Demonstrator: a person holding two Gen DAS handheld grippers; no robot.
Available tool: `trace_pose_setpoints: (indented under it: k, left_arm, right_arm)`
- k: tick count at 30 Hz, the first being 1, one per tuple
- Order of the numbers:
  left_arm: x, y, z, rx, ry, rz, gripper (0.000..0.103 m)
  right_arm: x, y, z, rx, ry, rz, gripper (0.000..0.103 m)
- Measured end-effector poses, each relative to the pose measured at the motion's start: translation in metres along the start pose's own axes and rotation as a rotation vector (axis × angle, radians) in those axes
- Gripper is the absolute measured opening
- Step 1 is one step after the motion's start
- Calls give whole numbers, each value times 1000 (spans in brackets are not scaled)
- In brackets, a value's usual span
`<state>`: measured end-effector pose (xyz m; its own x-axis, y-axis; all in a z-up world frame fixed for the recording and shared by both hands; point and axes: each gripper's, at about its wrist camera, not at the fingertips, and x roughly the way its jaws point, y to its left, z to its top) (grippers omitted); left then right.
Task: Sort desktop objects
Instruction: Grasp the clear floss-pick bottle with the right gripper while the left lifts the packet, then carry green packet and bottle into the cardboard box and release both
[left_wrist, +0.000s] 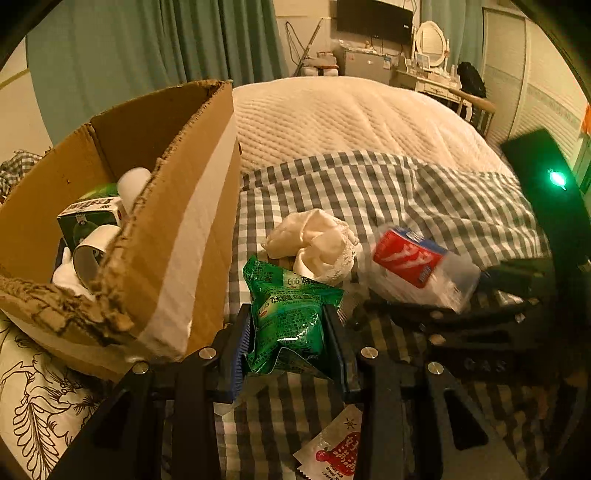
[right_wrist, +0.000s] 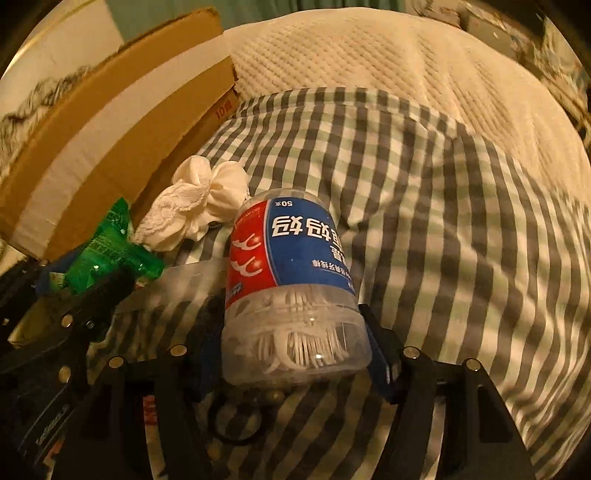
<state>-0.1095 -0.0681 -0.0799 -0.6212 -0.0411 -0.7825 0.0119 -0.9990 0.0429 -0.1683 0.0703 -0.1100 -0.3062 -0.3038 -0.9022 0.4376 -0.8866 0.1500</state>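
Crumpled white cloth (left_wrist: 314, 242) between cardboard box (left_wrist: 155, 206) and floss jar (right_wrist: 291, 280).

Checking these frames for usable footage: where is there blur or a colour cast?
Left wrist view: warm dim orange cast, floss jar motion-smeared, green packet sharp, fisheye bends the cardboard box. Right wrist view: same cast, jar sharp, checked cloth blurred.

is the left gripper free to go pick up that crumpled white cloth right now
Probably not yet. The left gripper is shut on the green packet, so its jaws are taken. The white cloth lies just ahead on the checked sheet, nothing covering it, so the way looks open once the packet is dropped.
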Motion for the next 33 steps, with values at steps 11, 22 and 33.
trace_pose_setpoints:
  k: [11,22,33]
  left_arm:
    - [-14,-4,10,-23,-50,-74,37]
    - [-69,10,29,-76,-178,-172,37]
    - [-153,94,76,-232,-436,-64,37]
  right_arm:
    - [-83,-15,-28,183,-139,20,63]
    - [-144,6,-33,190,-288,77,63]
    - [-178,67,3,43,-362,87,63]
